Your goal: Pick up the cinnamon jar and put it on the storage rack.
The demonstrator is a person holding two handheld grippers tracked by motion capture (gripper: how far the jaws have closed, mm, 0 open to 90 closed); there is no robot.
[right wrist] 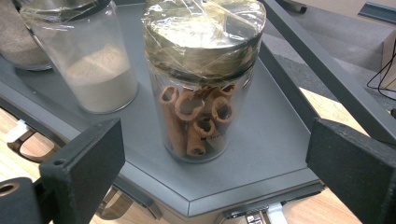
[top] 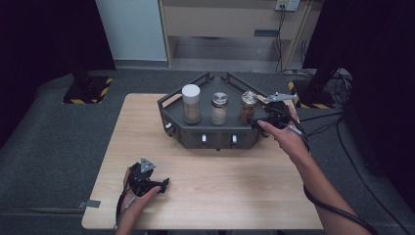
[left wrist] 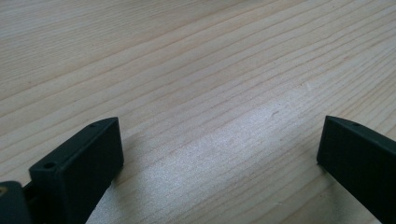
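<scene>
R gripper sits at the right front corner of the dark tray, jaws spread wide w/ nothing between the pads; in the right gripper view the cinnamon jar stands just ahead of the jaws, centred in the gap but beyond the tips, not touched. Jar is clear glass, upright, cinnamon sticks inside, metal lid wrapped in crinkled plastic film. It stands on the tray floor near the tray's right angled rail. Next to it, twd the tray middle, a jar of pale powder, upright, apart from the cinnamon jar. In high view the tray holds 3 jars in a row: a tall white-lidded jar at left, powder jar in middle, cinnamon jar at right, just beside the R gripper. Tray sits at the far centre of the wooden table. L gripper rests low at the near left of the table, well apart from the tray, jaws also wide, only bare wood between them in the left gripper view.
</scene>
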